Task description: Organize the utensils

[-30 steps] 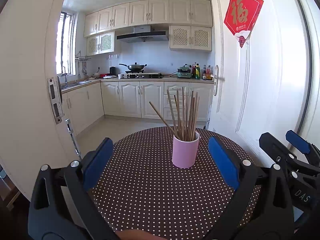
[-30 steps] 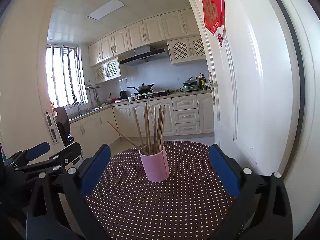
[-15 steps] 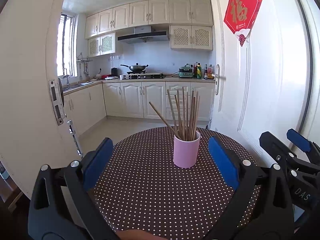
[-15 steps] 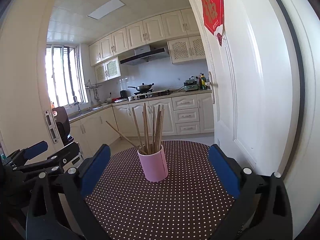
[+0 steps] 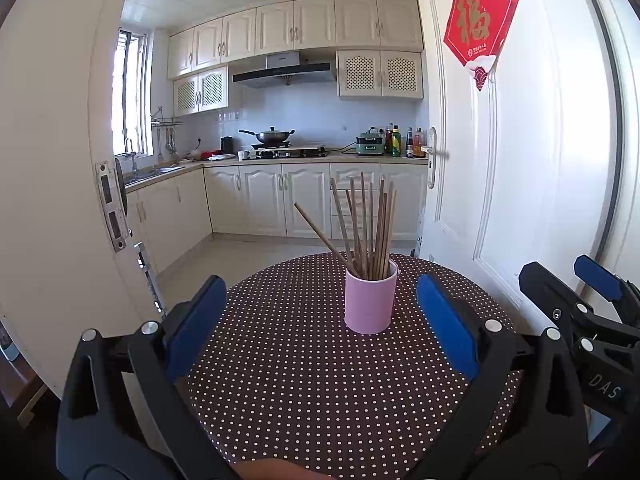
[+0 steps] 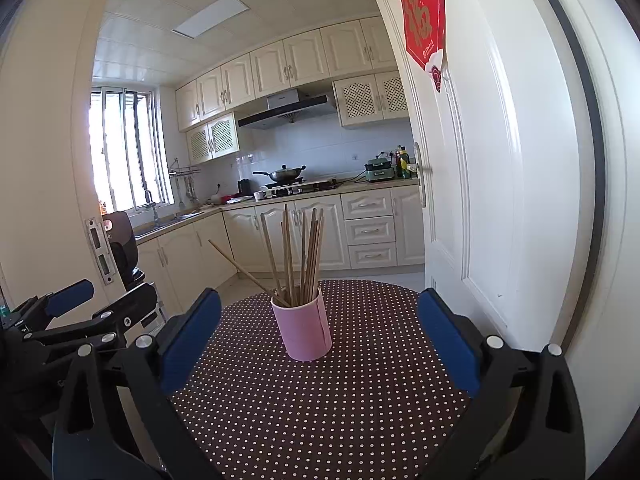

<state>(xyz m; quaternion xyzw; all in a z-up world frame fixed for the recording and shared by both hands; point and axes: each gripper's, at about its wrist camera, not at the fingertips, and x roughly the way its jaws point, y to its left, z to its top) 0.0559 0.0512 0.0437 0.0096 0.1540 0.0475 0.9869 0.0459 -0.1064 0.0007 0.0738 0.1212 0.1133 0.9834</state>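
A pink cup stands upright on a round brown polka-dot table and holds several wooden chopsticks; one leans out to the left. The cup also shows in the right wrist view with the chopsticks. My left gripper is open and empty, held short of the cup. My right gripper is open and empty, also short of the cup. Each gripper shows at the edge of the other's view: the right one, the left one.
A white door with a red paper ornament stands open close to the table's right side. A door frame is on the left. A kitchen with cabinets lies beyond the table.
Both grippers have drifted slightly; the cup sits a little to the right in the left view and a little left in the right view. Both stay open.
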